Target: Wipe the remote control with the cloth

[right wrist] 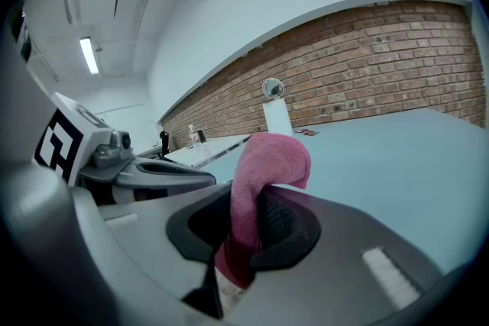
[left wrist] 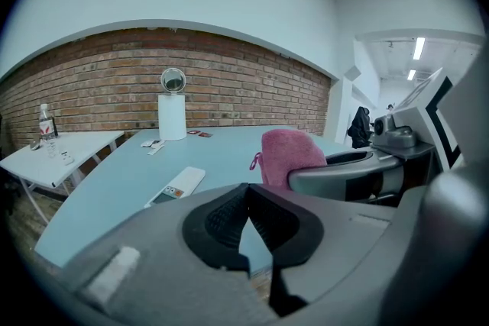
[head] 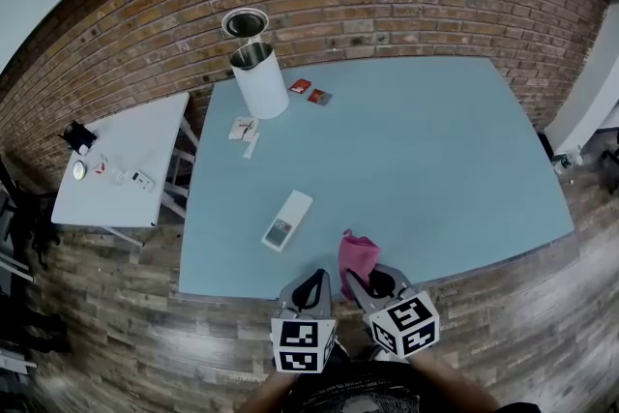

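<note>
A white remote control (head: 287, 220) with a small screen lies on the light blue table (head: 435, 160) near its front left; the left gripper view shows the remote control (left wrist: 176, 185) ahead and left. The pink cloth (head: 356, 258) stands up out of my right gripper (head: 363, 283), which is shut on it at the table's front edge. In the right gripper view the pink cloth (right wrist: 256, 187) is pinched between the black pads and folds over at the top. My left gripper (head: 316, 283) is beside it, shut with nothing in it, short of the remote. From the left gripper view the pink cloth (left wrist: 289, 156) shows on the right.
A white cylinder bin (head: 259, 77) with a round mirror (head: 245, 21) behind it stands at the table's far left. Small cards (head: 309, 91) and white items (head: 244, 131) lie near it. A small white side table (head: 121, 164) with a bottle is to the left. A brick wall runs behind.
</note>
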Available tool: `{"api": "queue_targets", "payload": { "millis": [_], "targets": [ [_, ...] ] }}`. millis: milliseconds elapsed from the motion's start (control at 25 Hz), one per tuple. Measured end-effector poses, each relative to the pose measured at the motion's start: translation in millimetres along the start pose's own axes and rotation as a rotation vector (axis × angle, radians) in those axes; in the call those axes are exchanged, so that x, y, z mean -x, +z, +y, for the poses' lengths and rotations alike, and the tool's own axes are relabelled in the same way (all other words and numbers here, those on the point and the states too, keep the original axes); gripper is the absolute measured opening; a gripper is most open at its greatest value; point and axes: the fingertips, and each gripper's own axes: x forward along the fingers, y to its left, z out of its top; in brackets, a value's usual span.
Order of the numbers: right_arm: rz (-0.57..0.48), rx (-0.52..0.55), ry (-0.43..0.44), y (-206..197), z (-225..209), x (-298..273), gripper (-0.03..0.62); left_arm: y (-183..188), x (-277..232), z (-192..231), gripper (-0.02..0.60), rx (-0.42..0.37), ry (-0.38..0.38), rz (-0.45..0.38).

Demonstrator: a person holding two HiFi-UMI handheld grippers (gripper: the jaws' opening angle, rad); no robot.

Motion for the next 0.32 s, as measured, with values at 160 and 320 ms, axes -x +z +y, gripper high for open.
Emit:
{"api": "queue_targets", "payload": {
  "millis": [160,320],
  "targets": [
    [-0.007,-0.008,0.007,1.0,-2.0,5.3,0.066,-2.8,1.7,-4.6,0.002,-0.011,0.015,0.012],
    [-0.009,-0.010,0.014,2.0,-3.0,10.0,0.066,-3.3,2.8,-10.2,0.002,-0.010,0.017,0.015]
  ]
}}
